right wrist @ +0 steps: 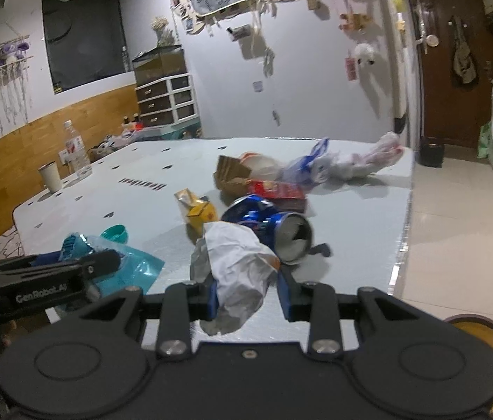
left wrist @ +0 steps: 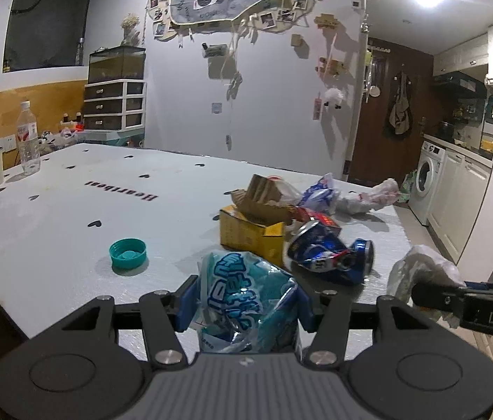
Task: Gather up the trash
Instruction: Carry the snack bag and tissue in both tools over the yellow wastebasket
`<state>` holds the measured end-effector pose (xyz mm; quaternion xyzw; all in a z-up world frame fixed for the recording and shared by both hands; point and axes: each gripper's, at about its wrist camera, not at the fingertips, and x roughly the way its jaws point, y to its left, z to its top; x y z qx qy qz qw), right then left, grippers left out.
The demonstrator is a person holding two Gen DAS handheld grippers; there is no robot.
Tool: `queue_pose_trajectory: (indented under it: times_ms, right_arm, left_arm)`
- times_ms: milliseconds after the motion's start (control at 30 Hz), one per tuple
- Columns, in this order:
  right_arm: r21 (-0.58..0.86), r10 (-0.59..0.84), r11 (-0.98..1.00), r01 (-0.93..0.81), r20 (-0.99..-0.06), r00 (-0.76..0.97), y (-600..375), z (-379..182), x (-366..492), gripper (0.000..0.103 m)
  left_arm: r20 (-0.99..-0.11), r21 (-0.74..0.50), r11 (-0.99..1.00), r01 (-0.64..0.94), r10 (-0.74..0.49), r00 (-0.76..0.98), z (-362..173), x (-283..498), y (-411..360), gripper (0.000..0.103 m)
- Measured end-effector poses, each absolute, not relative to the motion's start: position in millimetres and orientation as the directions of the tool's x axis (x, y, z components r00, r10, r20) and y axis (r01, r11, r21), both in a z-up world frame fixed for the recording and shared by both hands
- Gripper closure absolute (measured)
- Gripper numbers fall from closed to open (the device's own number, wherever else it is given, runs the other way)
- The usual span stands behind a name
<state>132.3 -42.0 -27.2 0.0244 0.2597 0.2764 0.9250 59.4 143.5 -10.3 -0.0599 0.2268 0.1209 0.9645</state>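
Left tongs (left wrist: 246,309) clamped on teal wrapper (left wrist: 246,301) — right tongs (right wrist: 249,295) on crumpled paper (right wrist: 236,266)

teal wrapper (left wrist: 246,301), blue crushed can (left wrist: 330,250), yellow box (left wrist: 251,234).

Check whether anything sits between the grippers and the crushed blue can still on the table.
Both grippers are already full: the left gripper holds a teal wrapper, the right gripper crumpled white paper. The crushed blue can lies just beyond that paper, with only bare table between.
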Motion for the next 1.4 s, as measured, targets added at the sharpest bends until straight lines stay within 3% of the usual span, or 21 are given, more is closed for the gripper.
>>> queue_pose_trajectory:
  times_ms: [733, 1400]
  right_arm:
    - [0.156, 0.348, 0.937, -0.311, -0.465, 0.814, -173.6, -28.6, 112.9, 0.069]
    - [0.176, 0.190, 0.979, -0.107, -0.569, 0.800, -291.4, -84.0, 142.6, 0.069]
  left_arm:
    - [-0.445, -0.058, 0.997, -0.049, 0.018, 0.895, -9.0, 87.2, 17.9, 0.047]
    - [-0.564, -0.065, 0.981, 0.183, -0.187, 0.804, -63.8, 168.3, -108.8, 0.047]
